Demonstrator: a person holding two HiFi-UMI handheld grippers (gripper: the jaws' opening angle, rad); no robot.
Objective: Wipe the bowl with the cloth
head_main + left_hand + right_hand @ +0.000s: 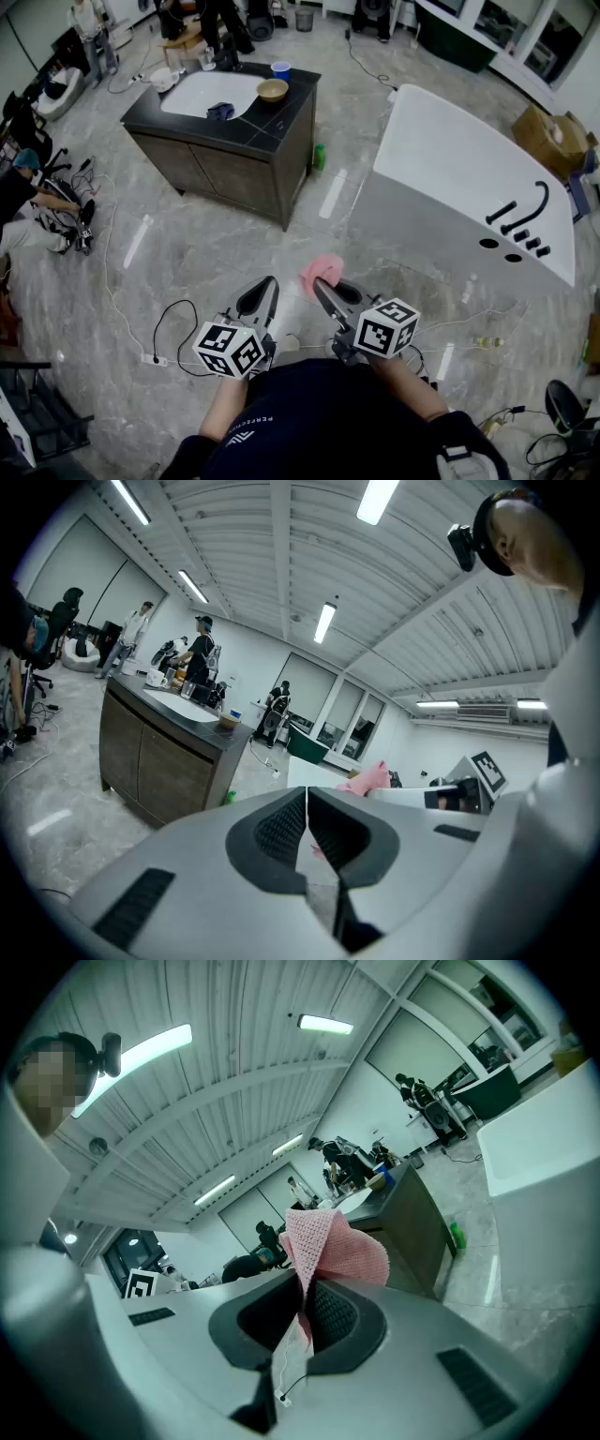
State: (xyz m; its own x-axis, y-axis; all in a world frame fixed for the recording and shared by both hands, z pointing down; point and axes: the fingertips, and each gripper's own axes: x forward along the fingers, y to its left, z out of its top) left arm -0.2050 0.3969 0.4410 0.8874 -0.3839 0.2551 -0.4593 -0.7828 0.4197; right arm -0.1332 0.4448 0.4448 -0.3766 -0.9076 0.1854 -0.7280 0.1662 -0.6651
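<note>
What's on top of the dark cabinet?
A white sink basin holding a dark blue item, a tan bowl beside it, and a blue cup beyond. Whatever lies under the blue item is covered.

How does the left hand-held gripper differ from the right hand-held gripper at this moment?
The left hand-held gripper holds nothing, while the right hand-held gripper is shut on the pink cloth. The left one's jaws meet directly; the right one's jaws press on fabric that sticks up above them. Both are closed, and both are far from the bowl.
</note>
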